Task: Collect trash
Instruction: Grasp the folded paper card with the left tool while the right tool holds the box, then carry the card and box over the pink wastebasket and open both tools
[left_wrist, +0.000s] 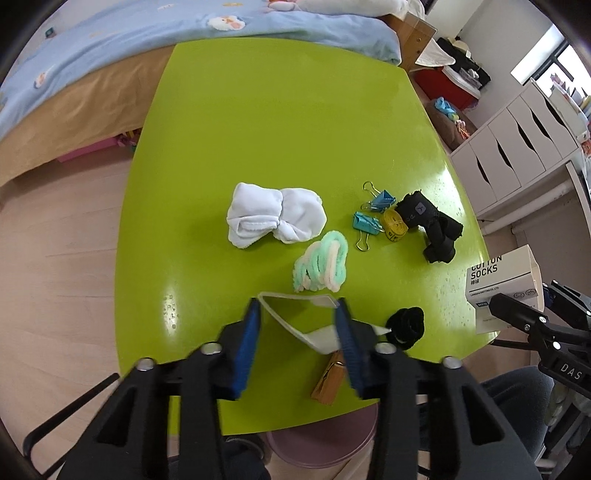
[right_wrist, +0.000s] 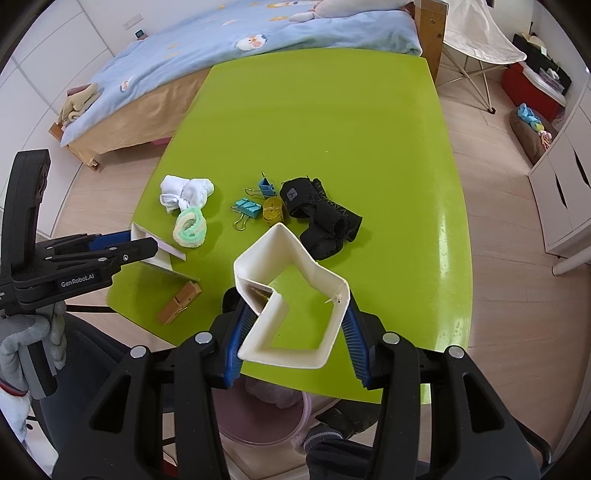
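A lime-green table (right_wrist: 332, 122) fills both views, with a bed under a blue quilt (right_wrist: 221, 40) beyond its far edge. A pinkish bin (left_wrist: 325, 443) is seen below the near edge.

An opened, empty sock box (right_wrist: 295, 280), crushed out of shape, is clamped between the blue pads of the right gripper (right_wrist: 295, 332) above the table's near edge. A folded white cardboard piece (left_wrist: 295, 317) near the front edge is spanned by the left gripper (left_wrist: 297, 314), whose pads are pressed against its two sides.

Farther back lie a white sock bundle (left_wrist: 273, 218), a black fabric brace (left_wrist: 432, 225), a pastel fuzzy loop (left_wrist: 321, 266), a black hair tie (left_wrist: 406, 325), a wooden clothespin (right_wrist: 179, 301), a yellow tape measure (left_wrist: 395, 223) and two blue binder clips (left_wrist: 369, 218).
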